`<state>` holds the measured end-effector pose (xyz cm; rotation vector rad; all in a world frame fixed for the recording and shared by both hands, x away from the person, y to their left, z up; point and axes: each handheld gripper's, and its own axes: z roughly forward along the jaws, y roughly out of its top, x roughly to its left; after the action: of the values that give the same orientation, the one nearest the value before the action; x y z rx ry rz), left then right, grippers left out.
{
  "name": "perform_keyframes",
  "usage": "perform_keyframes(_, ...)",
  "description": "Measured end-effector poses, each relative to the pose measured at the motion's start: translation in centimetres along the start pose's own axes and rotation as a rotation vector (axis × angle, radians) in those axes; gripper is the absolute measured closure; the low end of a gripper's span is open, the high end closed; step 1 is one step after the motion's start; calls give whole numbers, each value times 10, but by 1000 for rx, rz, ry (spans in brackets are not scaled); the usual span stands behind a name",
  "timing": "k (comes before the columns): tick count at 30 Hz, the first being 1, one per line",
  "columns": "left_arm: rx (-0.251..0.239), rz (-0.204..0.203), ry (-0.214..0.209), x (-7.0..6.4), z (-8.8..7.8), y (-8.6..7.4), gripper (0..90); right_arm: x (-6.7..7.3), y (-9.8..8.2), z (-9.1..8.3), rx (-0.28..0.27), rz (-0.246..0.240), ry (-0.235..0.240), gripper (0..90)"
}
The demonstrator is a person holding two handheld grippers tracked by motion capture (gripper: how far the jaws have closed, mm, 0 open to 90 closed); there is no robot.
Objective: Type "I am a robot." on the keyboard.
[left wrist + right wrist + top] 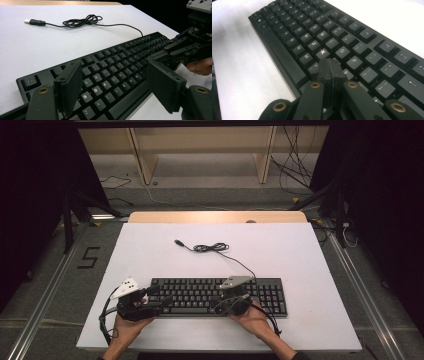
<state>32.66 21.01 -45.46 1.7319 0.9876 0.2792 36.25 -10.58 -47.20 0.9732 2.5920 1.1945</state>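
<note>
Press straight down with the right gripper (331, 68), pinched tight on nothing, onto the keyboard (317, 37) just under its tip, keeping the left gripper (117, 87), wide and empty, hovering over the keys.

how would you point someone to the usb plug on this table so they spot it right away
Start at the white table top and find the black keyboard near its front edge. Follow the thin black cable from the keyboard's back edge toward the far side, past its tangled coil, to its free end. The USB plug lies there alone on bare white, a short black stub with a silver metal tip.
</note>
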Motion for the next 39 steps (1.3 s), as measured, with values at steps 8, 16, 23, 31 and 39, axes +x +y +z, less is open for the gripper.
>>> perform_keyframes(8, -5, -1, -3, 0, 0, 0, 284, 1, -1, 4, 18, -8, -5, 900)
perform_keyframes(16, -5, 3, -13, -1, 1, -1, 272, 5, -3, 7, 25, -19, -32, 900)
perform_keyframes(23, -7, 5, -15, -1, 1, -1, 262, 2, -2, 2, -6, 22, -13, 855)
perform_keyframes(31, -6, 6, -15, -1, 0, -1, 259, -6, -1, -19, -109, 60, 2, 737)
perform_keyframes(39, -5, 4, -15, -1, -1, 0, 257, -13, -2, -39, -192, 91, 10, 552)
